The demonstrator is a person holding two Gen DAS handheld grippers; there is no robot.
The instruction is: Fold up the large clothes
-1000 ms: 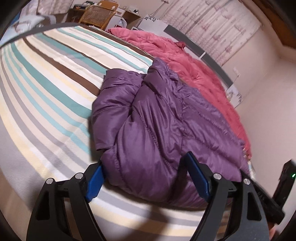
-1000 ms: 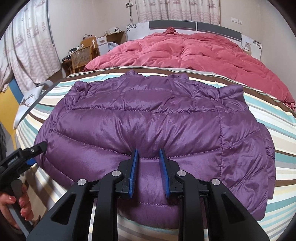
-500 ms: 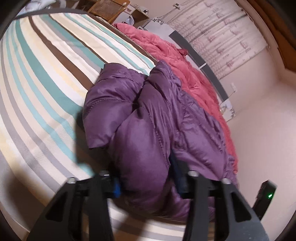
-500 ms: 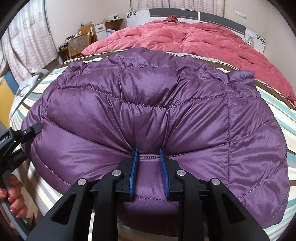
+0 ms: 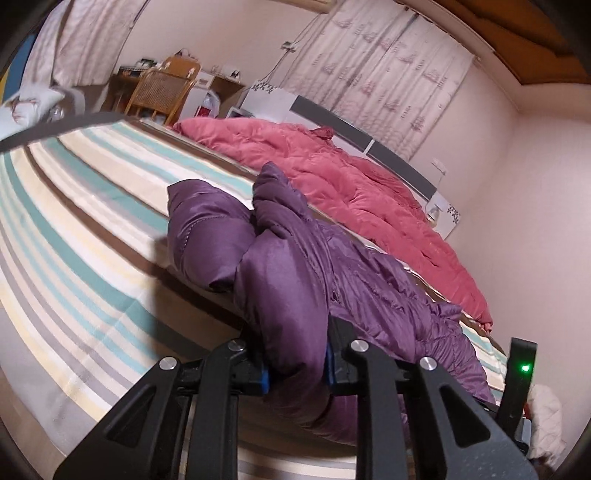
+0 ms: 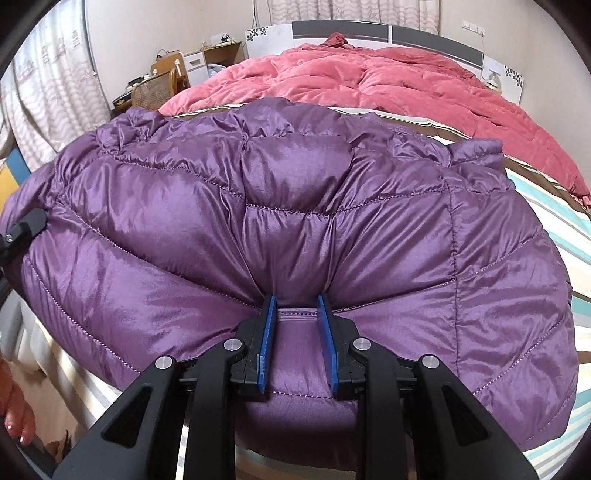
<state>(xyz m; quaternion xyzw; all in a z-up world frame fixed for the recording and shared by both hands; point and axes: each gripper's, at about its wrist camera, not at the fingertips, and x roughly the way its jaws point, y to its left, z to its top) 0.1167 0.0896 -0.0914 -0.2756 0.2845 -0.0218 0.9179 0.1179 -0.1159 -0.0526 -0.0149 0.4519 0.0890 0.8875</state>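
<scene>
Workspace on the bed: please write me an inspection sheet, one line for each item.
Surface: striped bedsheet, mostly bare.
Job's things: purple jacket, puffy, near edge bunched up off the sheet.
Clutter: pink duvet heaped behind the jacket.
Grippers: left gripper has just been closing, pads now pinch the jacket's end; right gripper shut on the jacket's near hem.
Cables: thin wires hang by the curtain.
Surroundings: wicker chair, headboard, pale walls.
</scene>
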